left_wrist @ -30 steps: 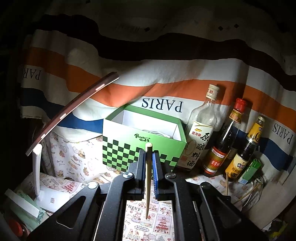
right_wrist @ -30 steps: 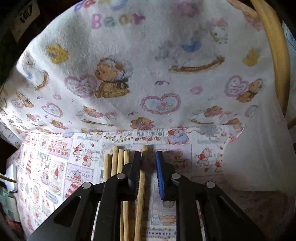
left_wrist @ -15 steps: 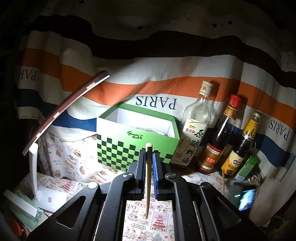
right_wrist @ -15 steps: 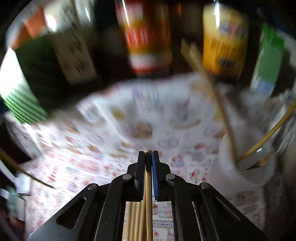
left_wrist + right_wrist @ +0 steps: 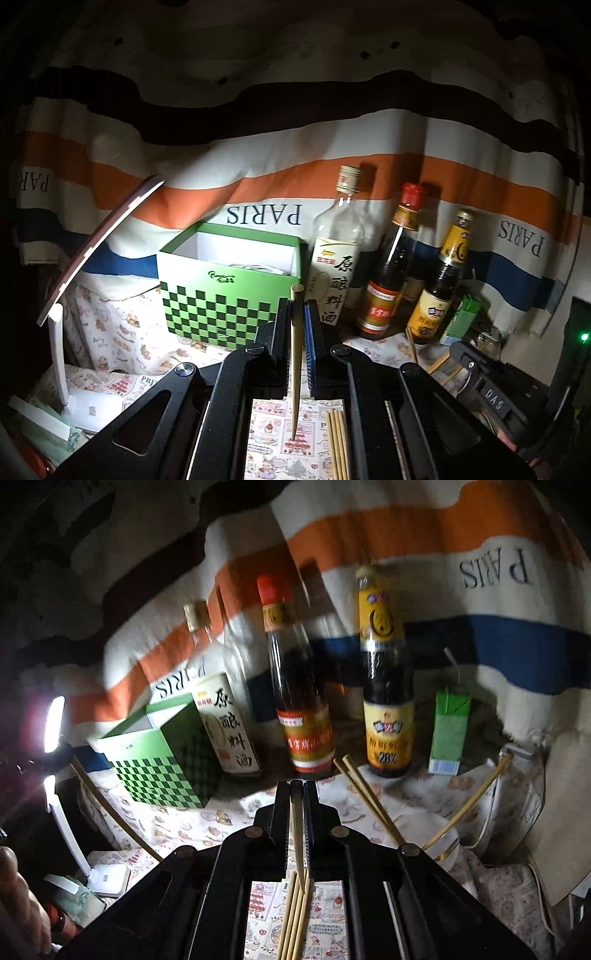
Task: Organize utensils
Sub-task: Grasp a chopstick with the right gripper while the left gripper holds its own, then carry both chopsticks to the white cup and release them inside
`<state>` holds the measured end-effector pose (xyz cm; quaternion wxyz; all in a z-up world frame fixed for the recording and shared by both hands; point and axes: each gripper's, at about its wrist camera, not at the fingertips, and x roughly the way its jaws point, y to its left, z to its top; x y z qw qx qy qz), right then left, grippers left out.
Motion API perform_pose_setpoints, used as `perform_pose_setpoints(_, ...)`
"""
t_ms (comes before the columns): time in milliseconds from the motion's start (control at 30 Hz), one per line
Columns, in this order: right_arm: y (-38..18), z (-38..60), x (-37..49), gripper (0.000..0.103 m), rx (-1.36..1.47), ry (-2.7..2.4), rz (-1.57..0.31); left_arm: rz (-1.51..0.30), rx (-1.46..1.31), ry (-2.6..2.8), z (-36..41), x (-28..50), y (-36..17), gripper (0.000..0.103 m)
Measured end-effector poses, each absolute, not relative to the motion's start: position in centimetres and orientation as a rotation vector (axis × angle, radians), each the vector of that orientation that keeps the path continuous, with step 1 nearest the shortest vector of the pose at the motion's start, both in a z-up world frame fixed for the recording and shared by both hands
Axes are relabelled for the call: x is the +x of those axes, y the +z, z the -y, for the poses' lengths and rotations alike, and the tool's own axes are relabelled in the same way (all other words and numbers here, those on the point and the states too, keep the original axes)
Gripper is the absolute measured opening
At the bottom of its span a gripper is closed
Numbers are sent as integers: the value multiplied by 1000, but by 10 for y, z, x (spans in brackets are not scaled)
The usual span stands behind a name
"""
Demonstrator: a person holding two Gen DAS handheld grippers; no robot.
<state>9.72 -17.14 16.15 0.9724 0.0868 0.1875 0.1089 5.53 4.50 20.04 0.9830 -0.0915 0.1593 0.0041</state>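
Being light, stiff and slippery, one chopstick (image 5: 295, 354) is clamped near its thick end in the left hand-held gripper (image 5: 296, 317), another chopstick (image 5: 297, 830) likewise in the right hand-held gripper (image 5: 296, 797).

The left gripper (image 5: 297, 325) is clamped on a single wooden chopstick (image 5: 295, 354), held roughly upright with its blunt end above the fingertips. Loose chopsticks (image 5: 338, 443) lie on the printed tablecloth (image 5: 269, 439) below. Ahead stands a green checkered box (image 5: 221, 295). To its right stand three bottles: clear (image 5: 338, 258), red-capped (image 5: 391, 273) and yellow-labelled (image 5: 439, 280). A striped cloth (image 5: 258, 184) hangs behind.
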Motion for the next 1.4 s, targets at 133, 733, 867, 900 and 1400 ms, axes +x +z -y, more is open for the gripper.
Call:
perform_pose_setpoints(133,175,188,86,8,179,209,-338,-346,-184,-7,-40,63,196,6)
perform_pose_setpoints(733,210,276,47,8,221,62,-55,-282,-205,-213,39,90,212,6)
perform_pose_setpoints(867,211,312,50,8,307,28,-33,-228,-230,-297,70,100,222,6)
perform_pose_setpoints(900,211,317,50,8,312,15,-24,-213,-226,-296,80,103,222,6)
perform_pose_setpoints(1400,177,344,112,8,332,-58,-108,-220,-345,-332,117,154,176,6)
